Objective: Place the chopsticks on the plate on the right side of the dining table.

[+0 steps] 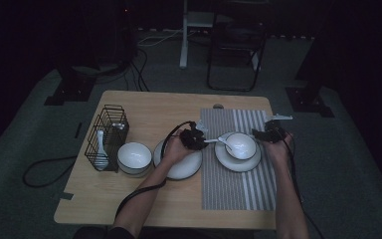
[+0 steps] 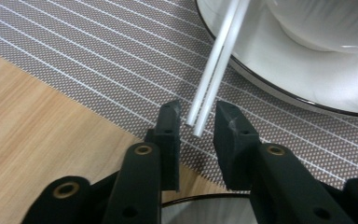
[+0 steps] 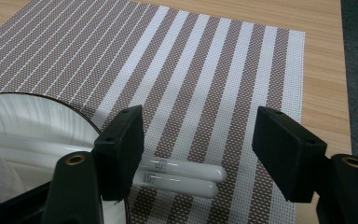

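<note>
Chopsticks (image 2: 216, 70) run lower centre to upper right, tips between spread left gripper (image 2: 198, 119) pads, no contact. Right gripper (image 3: 198, 140) spread over striped mat (image 3: 205, 70) on wood table (image 1: 144, 107); room dark.

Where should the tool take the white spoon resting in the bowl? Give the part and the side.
Take the spoon by the free end of its handle, coming from the left. That end juts past the plate rim above the mat, slim and clear on both sides. The left tool stands open around it.
</note>
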`<state>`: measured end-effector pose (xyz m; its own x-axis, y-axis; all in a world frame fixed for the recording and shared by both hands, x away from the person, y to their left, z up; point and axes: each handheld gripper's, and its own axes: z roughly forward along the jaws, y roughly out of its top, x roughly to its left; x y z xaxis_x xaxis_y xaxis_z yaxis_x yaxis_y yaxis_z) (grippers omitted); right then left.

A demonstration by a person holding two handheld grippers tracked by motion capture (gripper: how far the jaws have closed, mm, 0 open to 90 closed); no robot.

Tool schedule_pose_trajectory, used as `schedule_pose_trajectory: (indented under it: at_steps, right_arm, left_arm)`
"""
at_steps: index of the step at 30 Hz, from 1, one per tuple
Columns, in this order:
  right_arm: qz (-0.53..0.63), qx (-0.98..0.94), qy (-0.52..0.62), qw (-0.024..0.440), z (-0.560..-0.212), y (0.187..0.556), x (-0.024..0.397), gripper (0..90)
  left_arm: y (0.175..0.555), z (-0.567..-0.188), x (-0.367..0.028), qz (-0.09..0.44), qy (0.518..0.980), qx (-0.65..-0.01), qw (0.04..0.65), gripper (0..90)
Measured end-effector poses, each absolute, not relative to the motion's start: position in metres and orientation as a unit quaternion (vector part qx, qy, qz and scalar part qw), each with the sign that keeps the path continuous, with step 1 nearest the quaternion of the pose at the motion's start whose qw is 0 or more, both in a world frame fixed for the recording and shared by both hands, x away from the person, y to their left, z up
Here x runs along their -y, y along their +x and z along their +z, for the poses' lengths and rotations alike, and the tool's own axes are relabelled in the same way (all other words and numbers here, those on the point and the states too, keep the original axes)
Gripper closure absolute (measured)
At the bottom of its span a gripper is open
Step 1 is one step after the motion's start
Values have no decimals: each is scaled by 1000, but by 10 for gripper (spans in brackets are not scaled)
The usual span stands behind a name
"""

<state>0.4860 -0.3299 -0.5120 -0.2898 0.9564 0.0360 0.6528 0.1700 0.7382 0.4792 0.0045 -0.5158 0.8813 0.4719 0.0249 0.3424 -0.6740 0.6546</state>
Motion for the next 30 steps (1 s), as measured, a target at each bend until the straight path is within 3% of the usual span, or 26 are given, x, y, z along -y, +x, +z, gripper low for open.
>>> schedule_pose_trajectory:
  at_steps: [5, 9, 13, 30]
  right_arm:
    - [334, -731, 551, 225, -512, 486, 329, 339]
    - [334, -734, 549, 222, -512, 485, 329, 338]
    - [338, -731, 549, 221, -513, 483, 332, 339]
    - [332, -732, 550, 226, -511, 480, 338, 339]
  left_arm:
    - [480, -516, -3, 99, 909, -228, 334, 786]
    - [483, -517, -1, 98, 908, -235, 333, 784]
    - [485, -518, -3, 95, 906, -245, 332, 718]
    - [486, -517, -10, 103, 904, -253, 331, 761]
